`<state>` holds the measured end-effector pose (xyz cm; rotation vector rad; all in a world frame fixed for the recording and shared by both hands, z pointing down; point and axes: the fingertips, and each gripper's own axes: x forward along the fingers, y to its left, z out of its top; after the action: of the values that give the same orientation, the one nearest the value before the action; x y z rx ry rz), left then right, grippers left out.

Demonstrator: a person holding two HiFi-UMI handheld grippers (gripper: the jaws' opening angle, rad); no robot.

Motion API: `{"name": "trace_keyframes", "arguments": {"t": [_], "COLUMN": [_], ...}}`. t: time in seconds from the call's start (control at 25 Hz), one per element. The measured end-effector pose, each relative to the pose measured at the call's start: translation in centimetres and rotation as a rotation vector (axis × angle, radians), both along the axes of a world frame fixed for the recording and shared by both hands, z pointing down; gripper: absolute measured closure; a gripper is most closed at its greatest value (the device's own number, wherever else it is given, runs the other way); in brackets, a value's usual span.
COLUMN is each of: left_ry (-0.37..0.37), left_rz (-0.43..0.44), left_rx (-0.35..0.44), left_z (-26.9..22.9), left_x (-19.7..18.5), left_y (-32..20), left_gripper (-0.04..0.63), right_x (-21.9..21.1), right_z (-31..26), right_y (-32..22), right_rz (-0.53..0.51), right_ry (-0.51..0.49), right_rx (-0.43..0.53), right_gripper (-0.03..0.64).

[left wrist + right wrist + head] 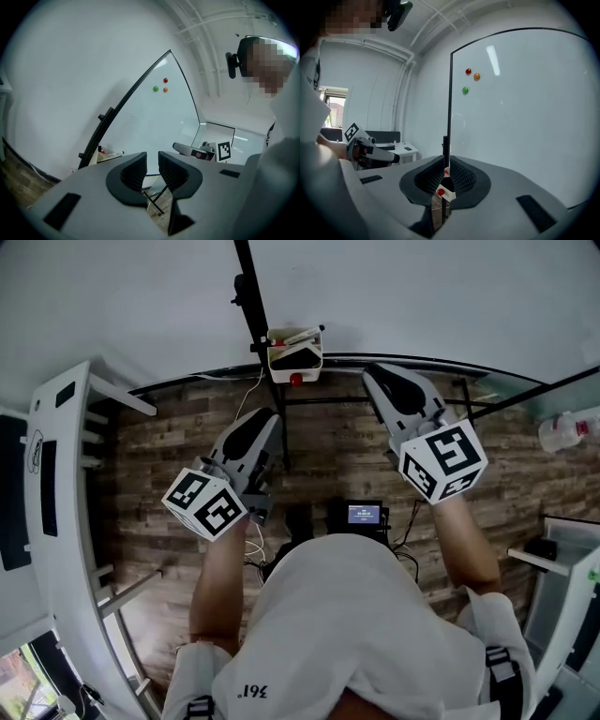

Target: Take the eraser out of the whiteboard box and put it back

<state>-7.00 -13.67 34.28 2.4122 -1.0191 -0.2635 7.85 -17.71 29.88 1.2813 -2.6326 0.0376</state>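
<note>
A small white box (295, 354) hangs on the whiteboard's (450, 367) near edge. In it lie a dark eraser (300, 357) and a red-capped marker (296, 337). The box (108, 155) shows low at the board's edge in the left gripper view, and a bit of the box (443, 191) shows through the slit between the jaws in the right gripper view. My left gripper (266, 420) hangs below and left of the box, jaws a little apart and empty (152, 165). My right gripper (373, 377) is to the box's right, clear of it, its jaws nearly together with nothing between them (446, 176).
Red, orange and green magnets (469, 77) stick high on the board. Black stand bars (284, 427) run under it over the wooden floor. A white frame (56, 474) stands at the left, a bottle (567, 432) at the right, and a small screen device (364, 514) lies on the floor.
</note>
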Motion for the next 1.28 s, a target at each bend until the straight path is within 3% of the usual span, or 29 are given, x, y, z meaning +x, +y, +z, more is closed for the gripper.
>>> {"name": "trace_keyframes", "arguments": {"t": [1.28], "left_ry": [0.007], "left_rz": [0.037], "left_rx": [-0.122], "left_z": [5.2], "left_x": [0.8], "left_y": [6.9], "left_gripper": [0.514], "right_x": [3.7], "right_z": [7.3], "right_y": [6.8], "right_rz": [0.117], "right_ry": [-0.128], "right_rx": [-0.196], "right_gripper": [0.568]}}
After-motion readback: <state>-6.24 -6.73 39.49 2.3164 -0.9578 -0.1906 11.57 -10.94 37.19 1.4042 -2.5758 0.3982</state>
